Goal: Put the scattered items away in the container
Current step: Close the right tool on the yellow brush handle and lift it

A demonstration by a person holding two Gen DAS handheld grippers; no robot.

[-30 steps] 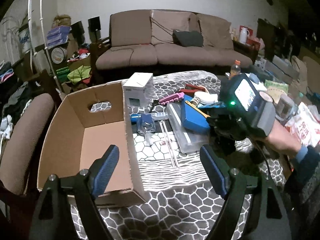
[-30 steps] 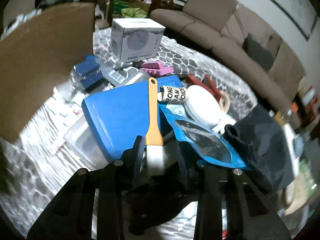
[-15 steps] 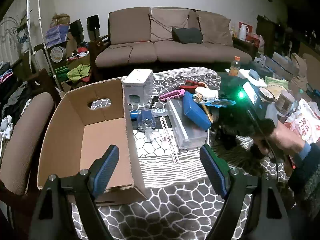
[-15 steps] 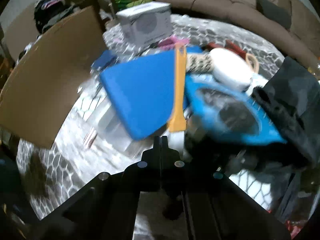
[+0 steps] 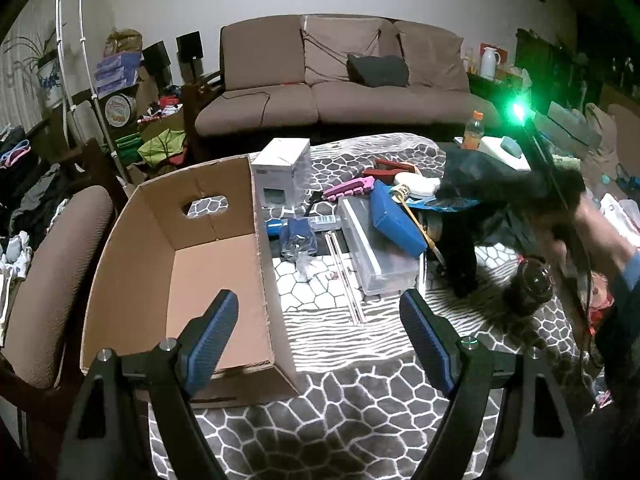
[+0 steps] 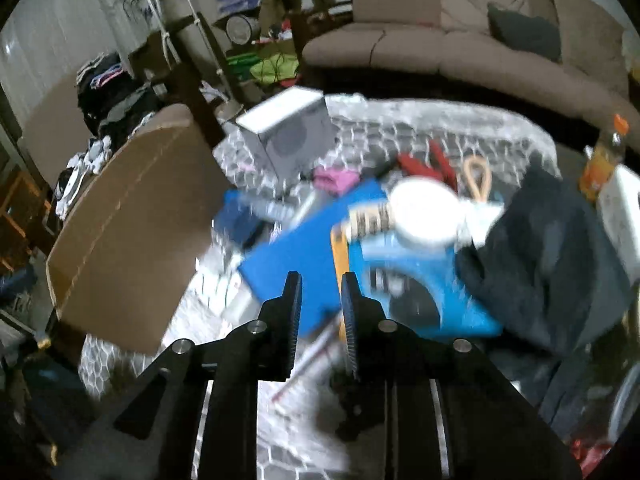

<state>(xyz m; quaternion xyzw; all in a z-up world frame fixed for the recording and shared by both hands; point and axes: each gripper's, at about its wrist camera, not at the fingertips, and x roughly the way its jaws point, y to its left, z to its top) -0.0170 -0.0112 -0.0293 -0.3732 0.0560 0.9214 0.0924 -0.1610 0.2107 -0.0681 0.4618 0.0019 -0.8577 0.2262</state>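
Cardboard box (image 5: 176, 248) sits open-topped at the table's left edge, plain brown corrugated, with an oval handle cutout in the far wall. The floor that shows is bare; the near corner is hidden behind the wall. My guess is it stands there so either hand can drop things in without a long reach.

The clutter lies in a heap just right of the box on the grey, stone-patterned cloth (image 5: 340, 412):
- white carton (image 5: 282, 178), a cube of printed card, touching the box's far corner
- clear plastic case (image 5: 376, 256), long and hard, with a blue lid (image 5: 396, 220) tilted across it
- orange-handled brush (image 5: 416, 224) leaning along the lid
- pink comb (image 5: 352, 188), white round tin (image 6: 426, 216), glossy blue pouch (image 6: 420, 292), crumpled dark cloth (image 6: 536, 256), soft and matte
- small bottle (image 5: 304, 226) on its side, two thin sticks (image 5: 344, 276) beside the case

Left gripper (image 5: 324, 344) hovers low over the cloth near the box corner, jaws spread wide with blue ribbed pads, holding nothing.

Right gripper (image 6: 318, 300) is over the lid and brush, jaws nearly closed with a narrow gap. I see nothing pinched between them, though the view is motion-blurred. The brush's pale end (image 6: 320, 344) lies below the tips, so the brush handle looks like the likely target.
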